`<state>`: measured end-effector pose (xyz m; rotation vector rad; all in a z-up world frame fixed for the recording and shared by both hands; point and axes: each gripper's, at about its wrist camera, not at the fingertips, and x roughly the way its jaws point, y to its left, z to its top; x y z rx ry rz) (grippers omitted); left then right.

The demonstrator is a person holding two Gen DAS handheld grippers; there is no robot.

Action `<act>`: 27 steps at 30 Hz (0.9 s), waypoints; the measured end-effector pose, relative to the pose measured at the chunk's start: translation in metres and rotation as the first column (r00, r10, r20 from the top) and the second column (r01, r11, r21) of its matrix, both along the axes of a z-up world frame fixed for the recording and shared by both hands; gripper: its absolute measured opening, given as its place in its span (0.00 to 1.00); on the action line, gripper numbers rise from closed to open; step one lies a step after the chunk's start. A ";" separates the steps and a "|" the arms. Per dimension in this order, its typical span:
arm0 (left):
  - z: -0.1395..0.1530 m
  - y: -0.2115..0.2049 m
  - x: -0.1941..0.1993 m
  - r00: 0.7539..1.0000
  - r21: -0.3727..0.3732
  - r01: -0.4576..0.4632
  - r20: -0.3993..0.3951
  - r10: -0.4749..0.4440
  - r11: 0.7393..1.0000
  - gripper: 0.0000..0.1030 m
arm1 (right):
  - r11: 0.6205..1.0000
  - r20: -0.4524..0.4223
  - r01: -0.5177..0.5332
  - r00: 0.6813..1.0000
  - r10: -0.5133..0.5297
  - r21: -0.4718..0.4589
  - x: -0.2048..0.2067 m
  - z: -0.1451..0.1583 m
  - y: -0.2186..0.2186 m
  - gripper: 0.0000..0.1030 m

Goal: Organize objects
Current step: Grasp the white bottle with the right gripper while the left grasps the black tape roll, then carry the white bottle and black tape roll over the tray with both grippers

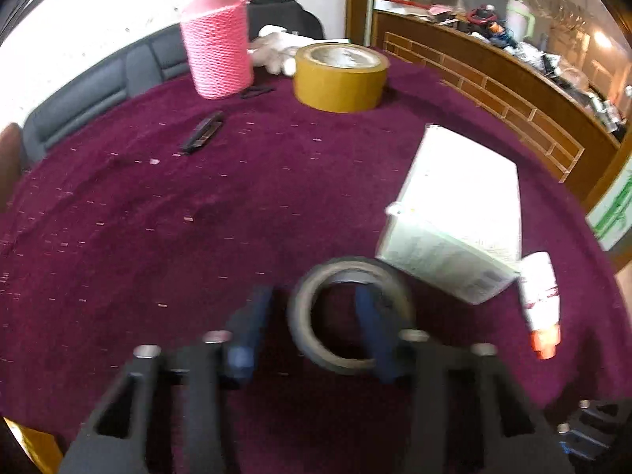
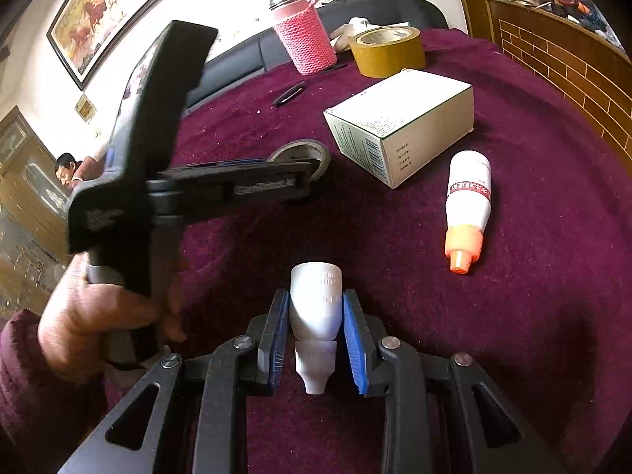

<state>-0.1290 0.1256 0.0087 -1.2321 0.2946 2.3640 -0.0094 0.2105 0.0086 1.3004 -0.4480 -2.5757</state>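
A small grey tape roll (image 1: 306, 328) lies on the maroon cloth (image 1: 158, 217). My left gripper (image 1: 312, 296) straddles its left wall, one finger inside the hole and one outside, with a gap showing beside the wall. From the right wrist view the left gripper (image 2: 312, 170) reaches the same grey roll (image 2: 304, 150), a hand (image 2: 106, 316) gripping its handle. My right gripper (image 2: 316, 296) is shut on a white cap (image 2: 316, 308) with a nozzle, both blue pads against its sides. A white bottle (image 2: 468, 193) with an orange tip lies to the right.
A white box (image 2: 403, 126) sits mid-table, beside the grey roll. Farther back stand a brown tape roll (image 1: 339, 79) and a pink knit-covered flask (image 1: 215, 47), with a black clip (image 1: 201, 132) nearby. A wooden counter (image 1: 493, 91) borders the right; a dark sofa (image 1: 98, 94) lies behind.
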 end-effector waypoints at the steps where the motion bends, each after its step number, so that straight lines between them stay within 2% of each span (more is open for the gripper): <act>1: 0.001 0.004 0.003 1.000 -0.022 0.004 -0.009 -0.005 1.000 0.13 | 1.000 -0.001 -0.001 1.000 0.001 0.002 -0.001 0.000 0.000 0.29; 2: 0.003 0.007 0.005 0.999 -0.057 0.004 -0.034 -0.006 0.998 0.11 | 1.000 -0.004 -0.003 1.000 0.003 0.008 -0.001 0.000 -0.001 0.29; 6: 0.007 -0.005 0.016 1.000 -0.028 -0.002 -0.023 0.001 1.000 0.10 | 1.000 -0.014 -0.004 1.000 0.005 0.019 0.000 0.000 -0.003 0.29; 12: 0.033 -0.052 0.048 0.998 0.059 -0.056 -0.040 0.058 0.997 0.10 | 1.000 -0.023 -0.007 1.000 0.007 0.029 -0.002 -0.001 -0.004 0.28; 17: 0.075 -0.107 0.105 0.988 0.138 -0.097 -0.110 0.112 0.986 0.10 | 0.999 -0.036 -0.010 0.999 0.011 0.043 -0.005 -0.001 -0.005 0.28; 22: 0.112 -0.196 0.169 0.955 0.231 -0.202 -0.169 0.244 0.952 0.10 | 1.000 -0.045 -0.002 0.999 0.003 0.016 -0.004 -0.002 -0.001 0.27; 27: 0.126 -0.285 0.214 0.894 0.195 -0.343 -0.232 0.383 0.919 0.11 | 0.999 -0.067 0.022 0.998 -0.020 0.027 -0.004 0.002 -0.002 0.27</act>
